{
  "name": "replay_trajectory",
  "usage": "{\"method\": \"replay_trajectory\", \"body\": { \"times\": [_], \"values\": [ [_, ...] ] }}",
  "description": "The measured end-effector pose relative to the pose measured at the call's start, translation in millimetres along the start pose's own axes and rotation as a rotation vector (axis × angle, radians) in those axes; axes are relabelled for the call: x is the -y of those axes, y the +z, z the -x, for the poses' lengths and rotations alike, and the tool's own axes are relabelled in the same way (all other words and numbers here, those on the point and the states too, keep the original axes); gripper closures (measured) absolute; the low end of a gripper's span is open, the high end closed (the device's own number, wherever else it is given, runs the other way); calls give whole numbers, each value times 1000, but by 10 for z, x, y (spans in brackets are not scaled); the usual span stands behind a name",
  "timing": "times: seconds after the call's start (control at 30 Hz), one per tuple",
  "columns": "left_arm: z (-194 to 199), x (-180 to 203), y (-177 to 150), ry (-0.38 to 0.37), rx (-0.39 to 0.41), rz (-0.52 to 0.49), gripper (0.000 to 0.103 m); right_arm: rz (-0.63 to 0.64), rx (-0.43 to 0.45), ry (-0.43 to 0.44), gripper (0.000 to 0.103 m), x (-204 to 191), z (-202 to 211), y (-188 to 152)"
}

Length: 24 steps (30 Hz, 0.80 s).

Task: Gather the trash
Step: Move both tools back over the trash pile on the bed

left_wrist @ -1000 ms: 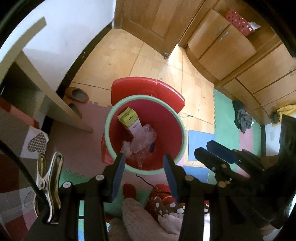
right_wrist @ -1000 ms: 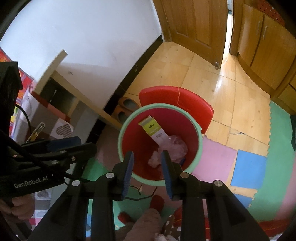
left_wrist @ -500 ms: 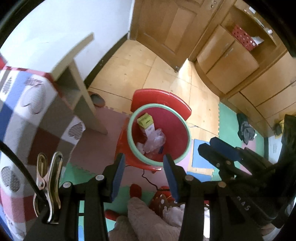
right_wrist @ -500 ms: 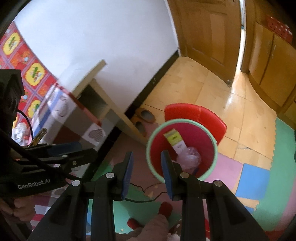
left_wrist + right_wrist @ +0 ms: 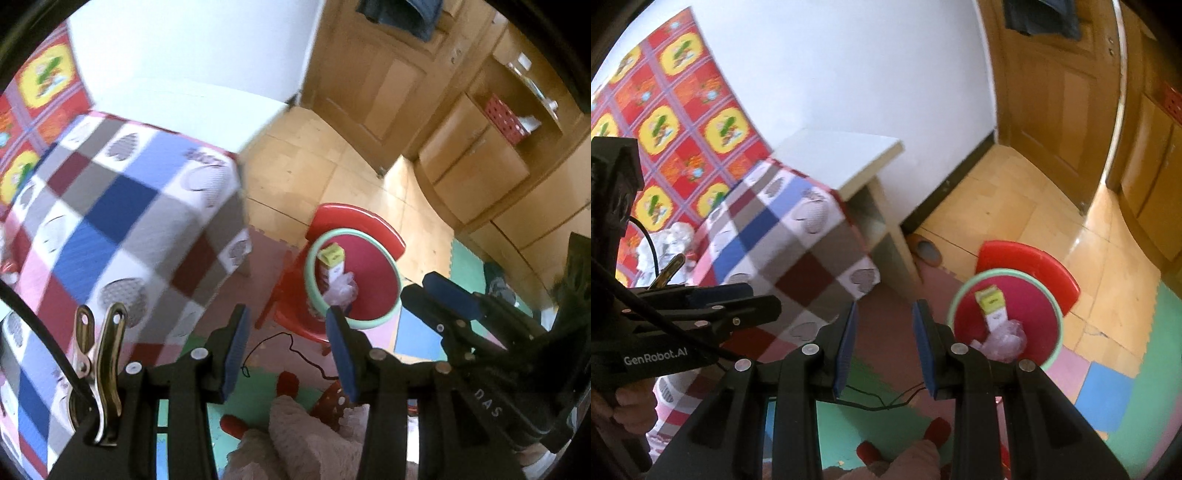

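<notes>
A red trash bin with a green rim stands on a red plastic stool on the floor. Inside it lie a yellow-topped carton and crumpled clear plastic. My left gripper is open with nothing between its fingers, raised well above and to the near left of the bin. The right gripper is open and empty too, left of the bin. Each gripper shows in the other's view, the right and the left.
A table with a checked heart-print cloth fills the left. White crumpled material lies on it at the far left. A slipper sits by the wall. Wooden door, cabinets and coloured foam mats surround the bin.
Both grippers have risen and swung left, away from the bin, which now looks smaller and lower right. The checked table has come into view. Both stay open and empty.
</notes>
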<state>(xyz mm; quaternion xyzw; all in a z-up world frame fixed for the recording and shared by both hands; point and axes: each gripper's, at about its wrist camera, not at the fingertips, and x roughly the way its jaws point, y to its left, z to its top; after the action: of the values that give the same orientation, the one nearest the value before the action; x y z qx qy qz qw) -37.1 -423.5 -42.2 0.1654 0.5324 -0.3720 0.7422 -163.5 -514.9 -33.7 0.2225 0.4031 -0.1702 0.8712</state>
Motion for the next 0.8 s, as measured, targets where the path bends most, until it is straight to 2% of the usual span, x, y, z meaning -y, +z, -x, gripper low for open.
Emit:
{"method": "replay_trajectory", "body": {
  "times": [0.47,0.8],
  "values": [
    [820,-1004,-424,71,111,165,58,164,19,110,71,-1147,132,-14],
    [1326,-1684,-787,136,184,268,58,253,19,176,67,-1878,115,-120]
  ]
}}
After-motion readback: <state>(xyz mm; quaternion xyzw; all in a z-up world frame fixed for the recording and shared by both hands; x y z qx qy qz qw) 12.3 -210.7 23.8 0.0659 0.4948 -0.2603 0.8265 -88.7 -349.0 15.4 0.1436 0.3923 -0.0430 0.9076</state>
